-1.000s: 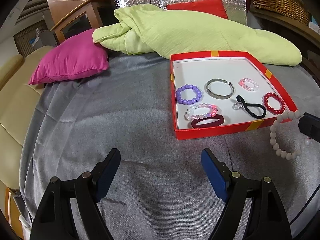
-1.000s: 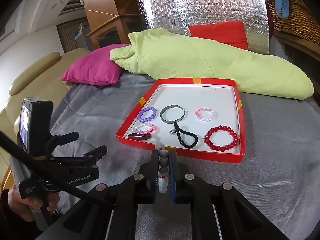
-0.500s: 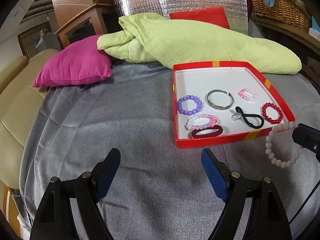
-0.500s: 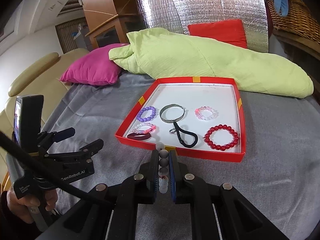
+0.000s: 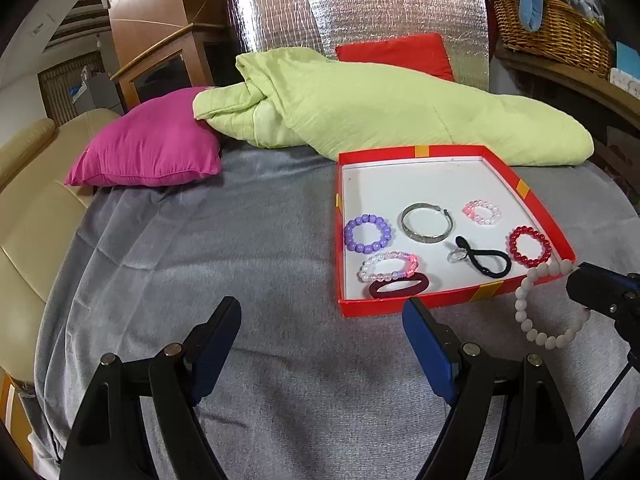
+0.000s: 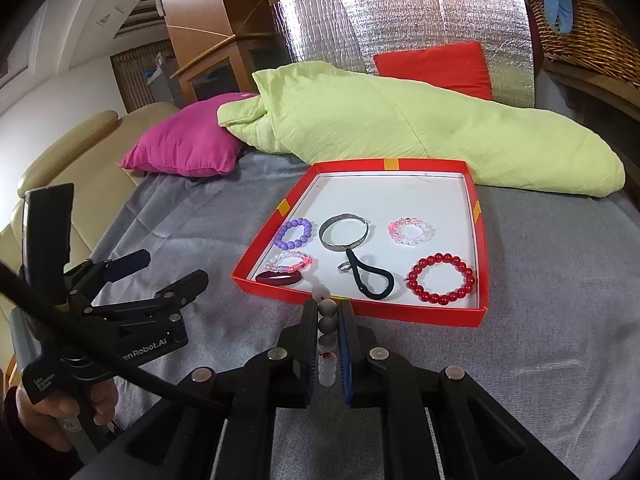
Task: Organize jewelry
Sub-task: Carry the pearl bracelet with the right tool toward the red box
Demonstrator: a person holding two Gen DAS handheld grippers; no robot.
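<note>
A white bead bracelet (image 5: 538,308) hangs from the right claw (image 6: 329,344), whose blue pads are pinched tight on a few of its beads, and it dangles just outside the near right corner of a shallow red box (image 5: 440,302) with a white floor. Inside that box lie a purple bead bracelet (image 5: 367,234), a silver bangle (image 5: 426,224), a small pink-and-clear bead bracelet (image 5: 482,212), a red bead bracelet (image 5: 530,246), a black hair tie (image 5: 486,260) with a small metal ring at one end, a pink-and-white bead bracelet (image 5: 388,266) and, right against the near wall, a dark maroon hair band (image 5: 398,286). The box sits on a grey bedspread (image 5: 200,260). To the box's left, the left claw (image 5: 322,334) hovers over bare grey cloth with its fingers spread wide and nothing between them; a hand (image 6: 60,412) grips its handle. Behind the box a pale green quilt (image 5: 380,112) is bunched up, with a magenta pillow (image 5: 152,144) at its left and a red cushion (image 5: 400,54) leaning on silver foil sheeting (image 5: 360,12) beyond it.
</note>
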